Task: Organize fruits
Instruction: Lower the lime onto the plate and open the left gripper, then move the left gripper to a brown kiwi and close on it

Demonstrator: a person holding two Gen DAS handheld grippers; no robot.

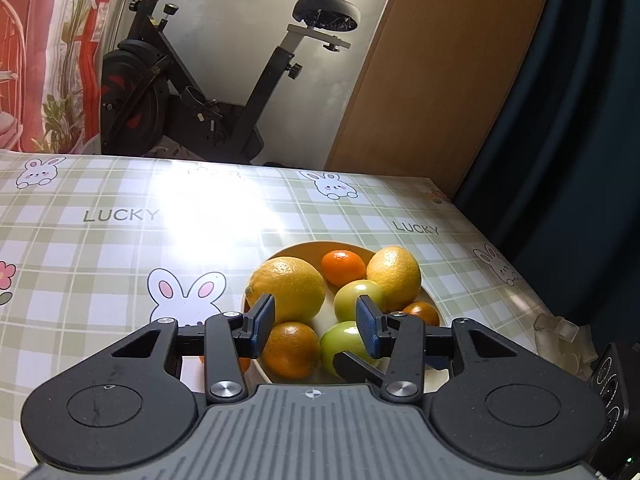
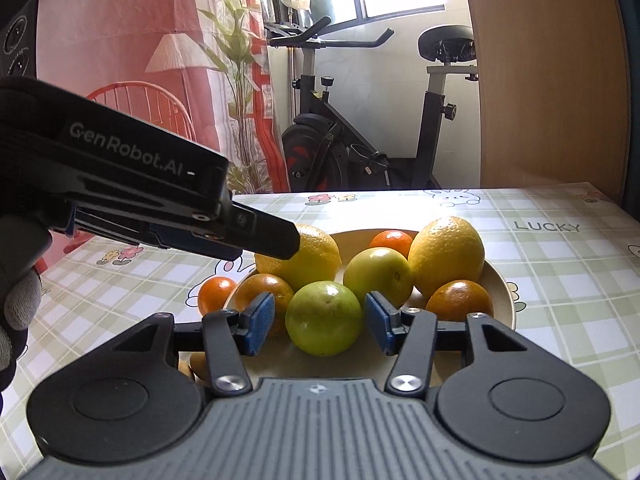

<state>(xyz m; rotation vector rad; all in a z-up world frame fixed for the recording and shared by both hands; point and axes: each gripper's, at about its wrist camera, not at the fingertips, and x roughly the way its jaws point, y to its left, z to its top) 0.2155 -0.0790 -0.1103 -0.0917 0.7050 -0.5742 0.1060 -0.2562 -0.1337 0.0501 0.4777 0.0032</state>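
Observation:
A cream bowl (image 2: 502,284) on the checked tablecloth holds two big yellow citrus fruits (image 2: 298,260), two green fruits and several oranges (image 2: 460,300). In the right wrist view my right gripper (image 2: 320,322) is open. The near green fruit (image 2: 324,318) sits between its blue pads (image 2: 260,322), with a thin gap on each side. My left gripper (image 1: 316,326) is open with nothing between its pads, and it hovers over the bowl (image 1: 298,248) above an orange (image 1: 292,350). The right wrist view shows the left gripper (image 2: 286,240) from the side, its tip over the left yellow fruit.
One small orange (image 2: 216,294) lies on the cloth left of the bowl, and a yellowish fruit (image 2: 198,364) sits under my right gripper. A gloved hand (image 2: 20,304) holds the left gripper. An exercise bike (image 1: 192,92) and a wooden panel (image 1: 432,72) stand behind the table.

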